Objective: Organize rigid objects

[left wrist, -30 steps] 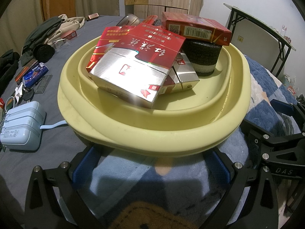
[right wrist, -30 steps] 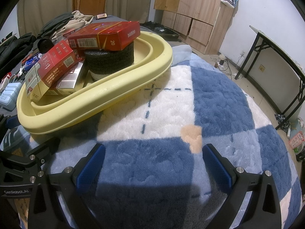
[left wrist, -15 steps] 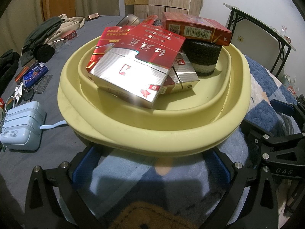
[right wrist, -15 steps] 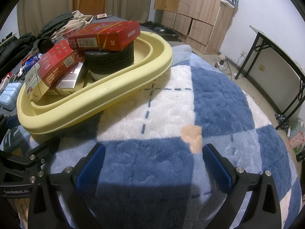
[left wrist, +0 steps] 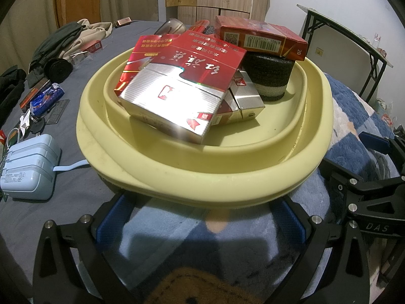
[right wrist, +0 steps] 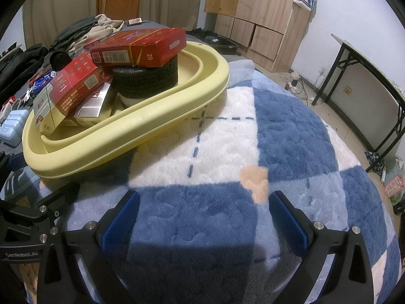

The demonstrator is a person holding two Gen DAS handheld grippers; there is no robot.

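Lighting: dim indoor, cool cast. Glare on the silver-and-red foil carton (left wrist: 174, 93) near centre. Hard shadow across the blue-and-white checked plush blanket (right wrist: 253, 152) toward 6 o'clock. Fisheye bending, black vignette corners.

Both the left gripper (left wrist: 200, 223) and the right gripper (right wrist: 203, 217) have black skeletal frames studded with silver screws, blue textured pads (right wrist: 288, 219), and white lettering on their sides.

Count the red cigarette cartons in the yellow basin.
2 clearly: one red carton lies on the black foam roll; a red-and-silver carton leans on smaller silver packs. More may be hidden in the yellow basin.
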